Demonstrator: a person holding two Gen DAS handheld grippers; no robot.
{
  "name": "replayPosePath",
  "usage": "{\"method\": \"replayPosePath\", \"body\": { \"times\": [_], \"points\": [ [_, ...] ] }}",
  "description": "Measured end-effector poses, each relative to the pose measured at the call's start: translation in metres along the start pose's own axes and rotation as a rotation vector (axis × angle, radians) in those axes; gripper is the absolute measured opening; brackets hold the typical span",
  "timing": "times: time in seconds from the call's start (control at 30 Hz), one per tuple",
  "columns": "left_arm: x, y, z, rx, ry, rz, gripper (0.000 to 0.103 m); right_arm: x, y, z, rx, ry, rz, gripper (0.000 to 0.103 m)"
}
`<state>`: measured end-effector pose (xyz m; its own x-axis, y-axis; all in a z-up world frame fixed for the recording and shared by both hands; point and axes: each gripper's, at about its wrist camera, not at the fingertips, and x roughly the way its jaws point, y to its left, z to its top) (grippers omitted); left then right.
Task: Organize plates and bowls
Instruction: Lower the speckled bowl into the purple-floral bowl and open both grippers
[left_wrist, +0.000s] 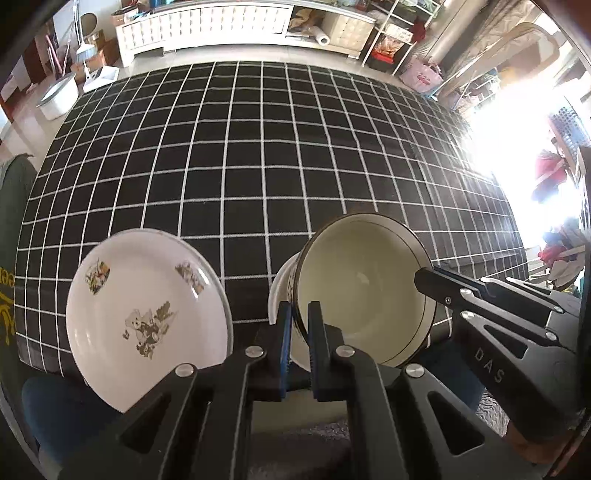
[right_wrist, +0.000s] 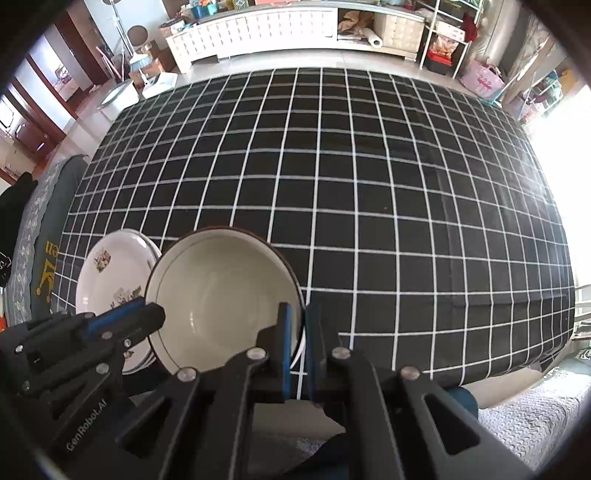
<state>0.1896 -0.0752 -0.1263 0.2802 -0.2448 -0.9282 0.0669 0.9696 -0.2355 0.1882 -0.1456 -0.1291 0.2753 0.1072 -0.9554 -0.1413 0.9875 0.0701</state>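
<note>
A cream bowl (left_wrist: 365, 291) with a dark rim is tilted over the near edge of the checked table (left_wrist: 266, 155). My left gripper (left_wrist: 298, 321) is shut on its left rim. My right gripper (left_wrist: 424, 277) pinches the opposite rim. In the right wrist view the same bowl (right_wrist: 221, 295) fills the lower middle, with the right gripper (right_wrist: 298, 325) shut on its right rim and the left gripper (right_wrist: 155, 314) on its left. The white edge of another dish (left_wrist: 274, 295) peeks out under the bowl. A white printed plate (left_wrist: 147, 314) lies to the left; in the right wrist view it tops a small plate stack (right_wrist: 110, 280).
The black cloth with white grid lines (right_wrist: 369, 203) covers the whole table. A chair back draped in dark green fabric (right_wrist: 44, 258) stands at the table's left. Beyond the far edge are a white cabinet (left_wrist: 207, 26), wire shelves (right_wrist: 447, 33) and a pink bag (left_wrist: 421, 79).
</note>
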Motion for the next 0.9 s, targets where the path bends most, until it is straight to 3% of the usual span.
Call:
{"method": "replayPosePath", "body": {
  "times": [0.5, 0.9],
  "points": [
    [0.028, 0.012, -0.015, -0.01, 0.048, -0.005, 0.007, 0.02, -0.001, -0.01, 0.005, 0.058, -0.002, 0.01],
    [0.034, 0.004, -0.021, 0.007, 0.038, 0.013, 0.007, 0.024, 0.004, -0.008, -0.008, 0.056, -0.01, 0.01]
  ]
}}
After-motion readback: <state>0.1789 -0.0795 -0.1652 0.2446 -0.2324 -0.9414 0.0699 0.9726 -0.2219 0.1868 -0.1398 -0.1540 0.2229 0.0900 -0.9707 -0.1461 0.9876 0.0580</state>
